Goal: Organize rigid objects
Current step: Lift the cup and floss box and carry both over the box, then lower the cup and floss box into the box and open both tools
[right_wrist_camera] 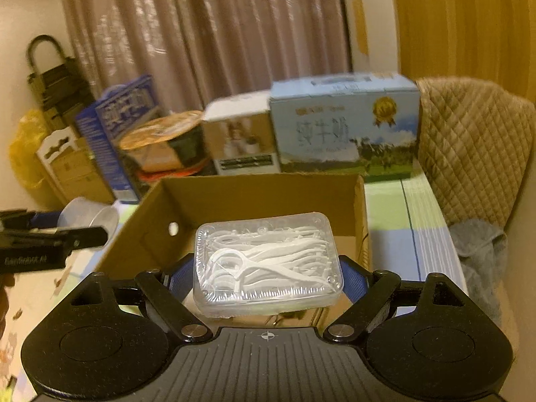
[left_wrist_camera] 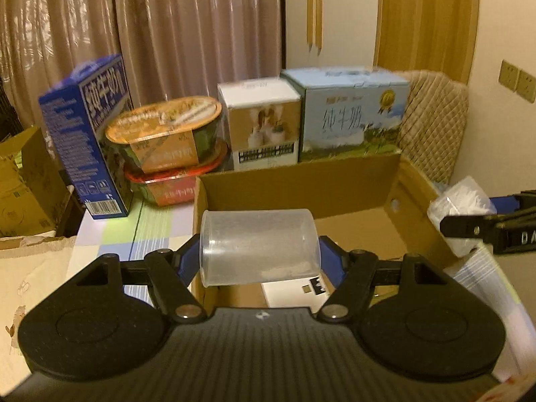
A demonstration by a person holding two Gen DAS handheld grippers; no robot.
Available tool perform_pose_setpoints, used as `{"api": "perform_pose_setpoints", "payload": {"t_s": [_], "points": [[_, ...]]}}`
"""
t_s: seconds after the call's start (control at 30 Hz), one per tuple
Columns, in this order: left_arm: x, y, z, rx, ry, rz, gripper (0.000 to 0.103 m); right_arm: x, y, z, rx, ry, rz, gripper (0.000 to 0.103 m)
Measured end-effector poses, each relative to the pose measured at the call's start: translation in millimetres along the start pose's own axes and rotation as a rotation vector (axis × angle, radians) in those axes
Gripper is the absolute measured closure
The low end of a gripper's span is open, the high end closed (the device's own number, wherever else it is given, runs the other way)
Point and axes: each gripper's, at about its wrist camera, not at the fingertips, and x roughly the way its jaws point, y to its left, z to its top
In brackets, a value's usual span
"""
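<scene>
Nearest the lens, each tool carries one thing above the open cardboard box [left_wrist_camera: 301,181], probably because the box is where the rigid things are collected. Left tool [left_wrist_camera: 259,251] is closed about halfway on a clear plastic cup [left_wrist_camera: 259,246], lying sideways over the box's near left edge. Right tool [right_wrist_camera: 268,268] is closed to the same degree on a clear floss-pick case [right_wrist_camera: 268,264], held flat over the box.
</scene>
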Motion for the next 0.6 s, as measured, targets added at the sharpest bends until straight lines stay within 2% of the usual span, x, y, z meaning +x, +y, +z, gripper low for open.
{"api": "perform_pose_setpoints", "payload": {"t_s": [0.13, 0.27, 0.6], "points": [[28, 2, -4, 0.008, 0.046, -0.013, 0.035, 31, -6, 0, 0.0, 0.053, -0.028, 0.019], [46, 2, -10, 0.009, 0.075, -0.026, 0.035, 53, -9, -7, 0.008, 0.088, -0.019, 0.019], [66, 1, -18, 0.018, 0.107, -0.031, 0.035, 75, -20, -17, 0.032, 0.123, -0.032, 0.019]]}}
